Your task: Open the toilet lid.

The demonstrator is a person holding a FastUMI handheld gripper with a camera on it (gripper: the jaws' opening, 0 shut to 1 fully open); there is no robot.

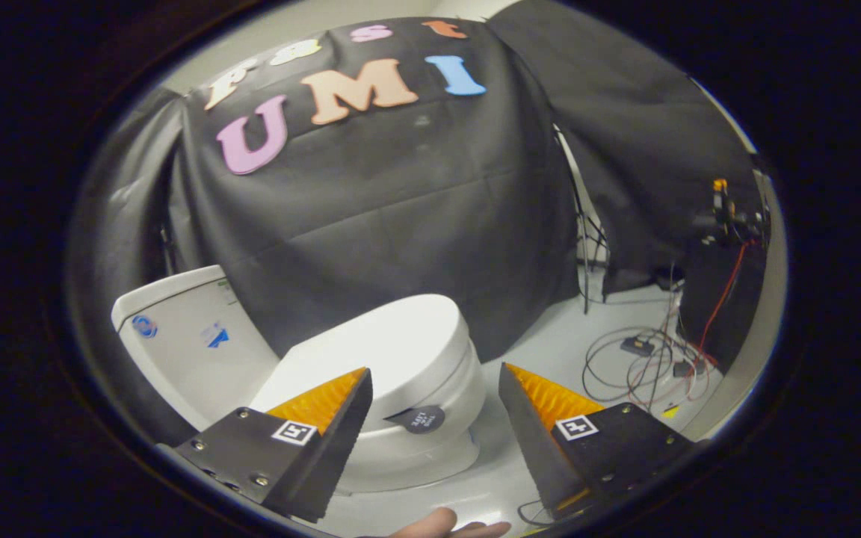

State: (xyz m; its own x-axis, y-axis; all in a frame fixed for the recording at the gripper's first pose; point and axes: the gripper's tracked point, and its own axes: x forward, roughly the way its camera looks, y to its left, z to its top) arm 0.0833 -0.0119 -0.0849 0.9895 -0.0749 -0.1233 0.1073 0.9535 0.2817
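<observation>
A white toilet stands below and ahead of me, its lid (393, 351) lying flat and shut over the bowl. A small dark tab (417, 419) sticks out at the lid's front edge. The white tank (184, 340) rises behind the bowl, to the left. My gripper (434, 370) hovers above the front of the toilet with its two fingers wide apart and nothing between them. The left finger (326, 418) overlaps the lid's near side; the right finger (550, 418) is over the floor beside the bowl.
Black cloth (371, 209) hangs close behind the toilet. Loose cables (647, 362) and small boxes lie on the pale floor (550, 344) to the right, under a stand with wires (726, 217). Part of a hand (453, 527) shows below the fingers.
</observation>
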